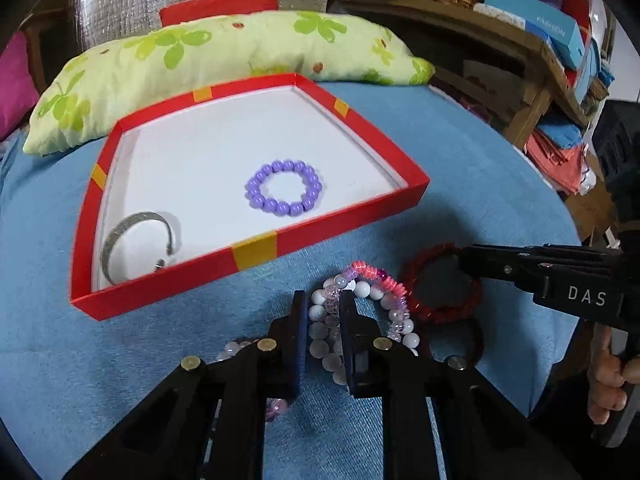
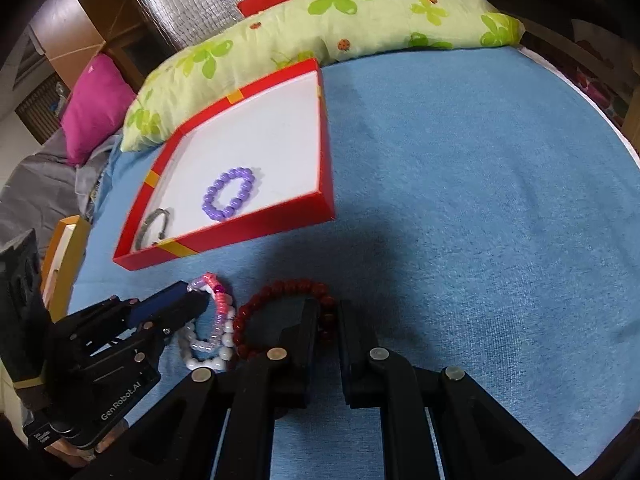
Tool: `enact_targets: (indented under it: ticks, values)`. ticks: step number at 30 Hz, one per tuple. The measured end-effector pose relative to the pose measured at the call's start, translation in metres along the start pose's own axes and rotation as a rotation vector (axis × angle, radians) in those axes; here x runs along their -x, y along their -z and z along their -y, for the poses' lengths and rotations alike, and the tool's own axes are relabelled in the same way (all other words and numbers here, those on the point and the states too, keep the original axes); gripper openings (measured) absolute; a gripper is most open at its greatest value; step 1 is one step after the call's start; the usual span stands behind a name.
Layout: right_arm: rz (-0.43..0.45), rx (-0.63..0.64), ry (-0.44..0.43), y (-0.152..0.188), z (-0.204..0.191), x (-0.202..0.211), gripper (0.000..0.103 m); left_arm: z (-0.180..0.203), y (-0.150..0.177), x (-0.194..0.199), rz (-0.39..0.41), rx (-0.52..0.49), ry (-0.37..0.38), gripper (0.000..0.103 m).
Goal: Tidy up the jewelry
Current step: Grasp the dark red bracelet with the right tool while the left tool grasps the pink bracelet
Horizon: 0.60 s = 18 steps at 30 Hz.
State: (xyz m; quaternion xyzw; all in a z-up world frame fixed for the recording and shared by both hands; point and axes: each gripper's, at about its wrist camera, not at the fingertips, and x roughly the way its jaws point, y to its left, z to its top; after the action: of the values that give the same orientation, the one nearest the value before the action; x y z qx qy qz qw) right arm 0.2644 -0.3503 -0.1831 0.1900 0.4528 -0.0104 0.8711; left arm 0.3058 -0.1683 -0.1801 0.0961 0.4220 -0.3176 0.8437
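Observation:
A red tray (image 1: 256,250) (image 2: 256,228) with a white floor lies on the blue cloth. In it are a purple bead bracelet (image 1: 284,188) (image 2: 229,193) and a silver bangle (image 1: 136,240) (image 2: 154,226). In front of the tray lies a pile: a white bead bracelet (image 1: 320,330) (image 2: 208,360), a pink one (image 1: 380,276) (image 2: 220,304) and a dark red bead bracelet (image 1: 440,284) (image 2: 280,292). My left gripper (image 1: 324,304) (image 2: 200,300) is shut on the white bead bracelet. My right gripper (image 2: 328,312) (image 1: 464,260) is shut on the dark red bracelet's near side.
A green floral pillow (image 1: 200,56) (image 2: 320,28) lies behind the tray. A pink cushion (image 2: 96,104) is at the left. A dark hair tie (image 1: 456,340) lies by the pile. Shelves with boxes (image 1: 552,32) stand at the right. Blue cloth (image 2: 480,200) spreads to the right.

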Motion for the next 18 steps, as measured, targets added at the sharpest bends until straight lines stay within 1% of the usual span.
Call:
enact_targets:
  ticks: [1, 2, 4, 8, 10, 11, 12, 13, 14, 15, 16, 17, 18]
  values:
    - [0.009, 0.002, -0.011, 0.0, -0.001, 0.002, 0.011, -0.002, -0.001, 0.005, 0.013, 0.006, 0.01, 0.016]
    - [0.017, 0.004, -0.02, -0.001, -0.003, 0.004, 0.011, -0.003, -0.002, 0.009, 0.025, 0.009, 0.025, 0.001]
    - [0.037, 0.01, -0.048, -0.002, -0.006, 0.009, 0.011, -0.007, -0.003, 0.018, 0.046, 0.011, 0.05, 0.0]
    - [0.063, 0.007, -0.091, -0.004, -0.01, 0.014, 0.011, -0.014, -0.003, 0.021, 0.046, 0.014, 0.035, 0.0]
    - [0.054, 0.014, -0.081, -0.005, -0.012, 0.012, 0.011, -0.015, -0.003, 0.019, 0.043, 0.014, 0.008, 0.0]
    - [0.043, 0.012, -0.062, -0.005, -0.012, 0.01, 0.011, -0.015, -0.003, 0.019, 0.043, 0.008, 0.008, 0.0]
    - [0.037, 0.009, -0.055, -0.005, -0.011, 0.008, 0.013, -0.014, -0.003, 0.019, 0.046, 0.002, 0.011, 0.0]
    - [0.03, 0.0, -0.056, -0.005, -0.009, 0.007, 0.014, -0.011, -0.004, 0.019, 0.05, -0.005, 0.015, 0.002]
    - [0.02, -0.013, -0.059, -0.005, -0.007, 0.006, 0.014, -0.01, -0.004, 0.019, 0.051, -0.012, 0.014, 0.013]
    - [0.004, -0.025, -0.063, -0.005, -0.005, 0.004, 0.017, -0.007, -0.004, 0.018, 0.053, -0.023, 0.008, 0.027]
    - [-0.009, -0.032, -0.065, -0.005, -0.003, 0.002, 0.024, -0.005, -0.005, 0.015, 0.053, -0.031, -0.004, 0.031]
    - [-0.013, -0.035, -0.06, -0.005, -0.002, 0.0, 0.028, -0.003, -0.006, 0.012, 0.048, -0.038, -0.009, 0.033]
    - [-0.016, -0.035, -0.047, -0.004, -0.001, -0.001, 0.036, -0.001, -0.007, 0.007, 0.033, -0.042, 0.001, 0.033]
